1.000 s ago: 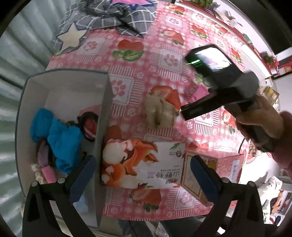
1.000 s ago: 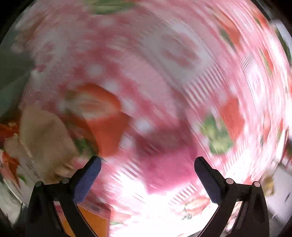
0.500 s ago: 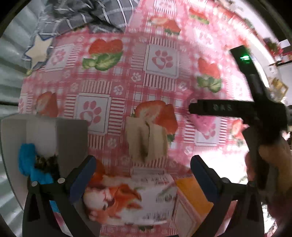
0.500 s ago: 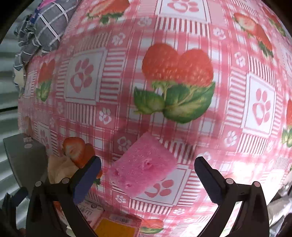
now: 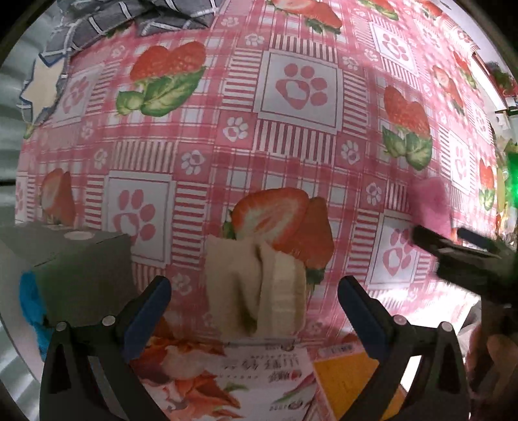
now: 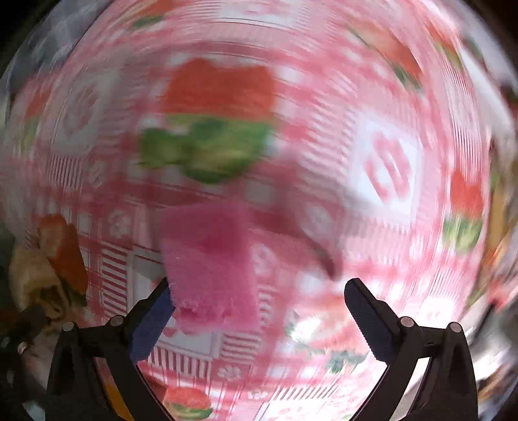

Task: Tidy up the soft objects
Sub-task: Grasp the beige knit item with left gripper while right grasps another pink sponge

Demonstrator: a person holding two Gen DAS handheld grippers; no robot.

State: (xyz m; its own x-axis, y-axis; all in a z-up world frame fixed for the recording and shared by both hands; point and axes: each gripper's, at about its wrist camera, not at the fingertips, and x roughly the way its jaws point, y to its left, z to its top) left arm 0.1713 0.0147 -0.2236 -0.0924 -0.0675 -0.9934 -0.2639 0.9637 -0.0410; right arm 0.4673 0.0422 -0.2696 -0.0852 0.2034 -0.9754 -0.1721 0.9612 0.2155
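A folded beige cloth [image 5: 255, 285] lies on the strawberry tablecloth [image 5: 291, 136], just ahead of my open, empty left gripper [image 5: 254, 307] and between its fingers. A pink sponge [image 6: 210, 262] lies in front of my open right gripper [image 6: 255, 307], close to its left finger; this view is blurred by motion. The sponge [image 5: 430, 204] also shows at the right of the left wrist view, with the right gripper [image 5: 453, 246] beside it. The beige cloth [image 6: 35, 275] shows at the left edge of the right wrist view.
A grey box [image 5: 81, 259] with a blue soft item [image 5: 30, 301] inside stands at the left. A printed carton [image 5: 226, 379] and an orange box [image 5: 349, 379] lie under the left gripper. A grey plaid cloth [image 5: 129, 19] lies at the far left.
My left gripper has moved forward from the grey box to the beige cloth. My right gripper has closed in on the pink sponge, which now sits by its left finger.
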